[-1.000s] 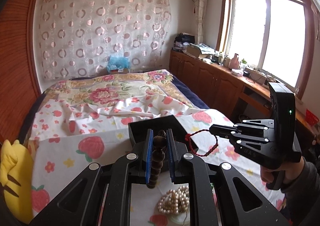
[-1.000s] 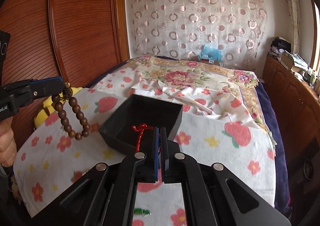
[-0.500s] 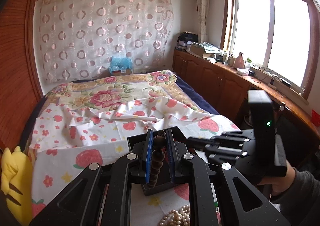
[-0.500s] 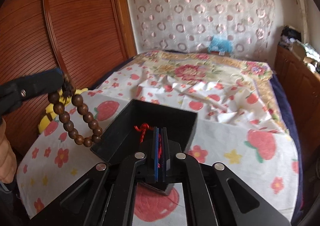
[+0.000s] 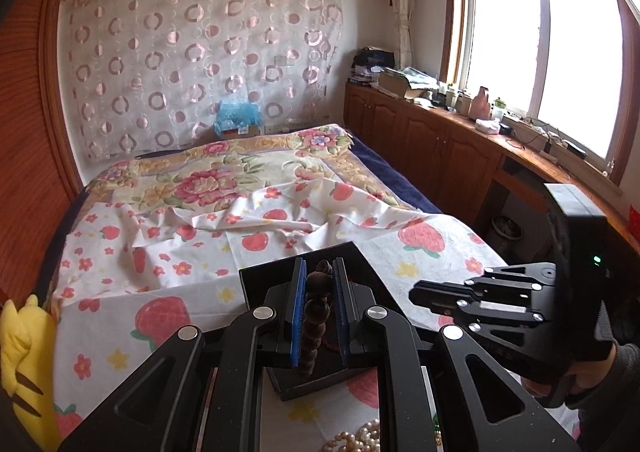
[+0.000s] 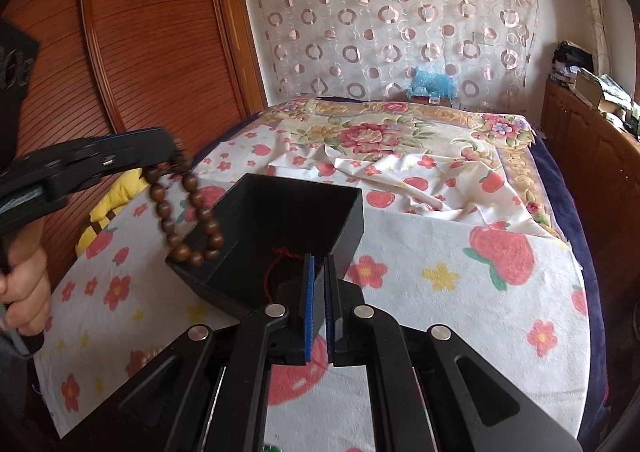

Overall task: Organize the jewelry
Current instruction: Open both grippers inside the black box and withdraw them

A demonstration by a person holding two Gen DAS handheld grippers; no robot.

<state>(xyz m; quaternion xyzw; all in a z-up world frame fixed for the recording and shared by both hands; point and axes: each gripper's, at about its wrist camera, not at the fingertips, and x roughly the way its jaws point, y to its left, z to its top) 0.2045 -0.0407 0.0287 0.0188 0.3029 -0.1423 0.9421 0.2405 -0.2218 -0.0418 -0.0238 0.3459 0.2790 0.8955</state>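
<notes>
A black open box (image 6: pixel 280 188) sits on the strawberry-print sheet. My left gripper (image 5: pixel 319 266) is shut on a brown wooden bead bracelet (image 5: pixel 316 316). In the right wrist view that bracelet (image 6: pixel 188 220) dangles from the left gripper (image 6: pixel 172 156) over the box's near-left corner. A thin red string bracelet (image 6: pixel 280 254) lies inside the box, just left of my right gripper (image 6: pixel 319 262). That gripper's pads stand a narrow slit apart with nothing between them. In the left wrist view the right gripper (image 5: pixel 416 294) sits beside the box (image 5: pixel 256 284) with nothing hanging from it.
A pearl bracelet (image 5: pixel 360 440) lies on the sheet in front of the box. A yellow plush toy (image 5: pixel 20 352) rests at the bed's left edge by the wooden wall. Brown cabinets (image 5: pixel 440 156) run along the right under the window. A person's hand (image 6: pixel 24 292) holds the left gripper.
The left gripper carried the bead bracelet right, up to the box. The right gripper sank toward the box, and the red string left its pads and now lies inside.
</notes>
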